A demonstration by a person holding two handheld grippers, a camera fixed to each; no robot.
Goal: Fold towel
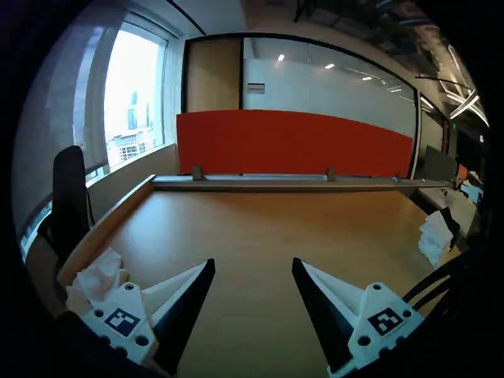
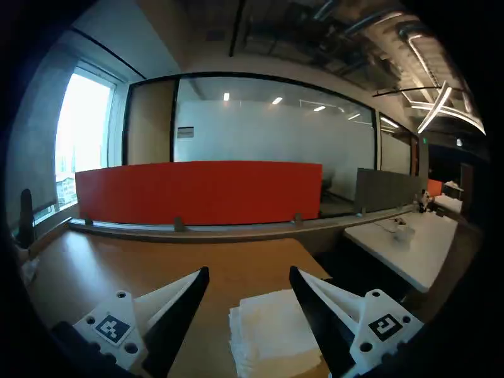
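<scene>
Right gripper (image 2: 249, 269), fingers apart, has a folded towel stack (image 2: 274, 334) between them, cut off below. Left gripper (image 1: 252, 261), also apart, half-hides a crumpled towel (image 1: 97, 277).

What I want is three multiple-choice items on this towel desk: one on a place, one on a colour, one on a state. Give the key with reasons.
1. Where does the folded towel stack lie?
A. On a chair
B. On the wooden desk, near its edge
C. On the floor

2. What colour is the divider panel?
A. Blue
B. Red
C. Green

3. How are the left tongs?
A. Open, empty
B. Shut on a towel
C. Shut on a cup

Key:
1 B, the white stack rests on the wood in front of the right tongs.
2 B, the panel behind the desk is plainly red.
3 A, bare desk shows between the spread fingers.
</scene>
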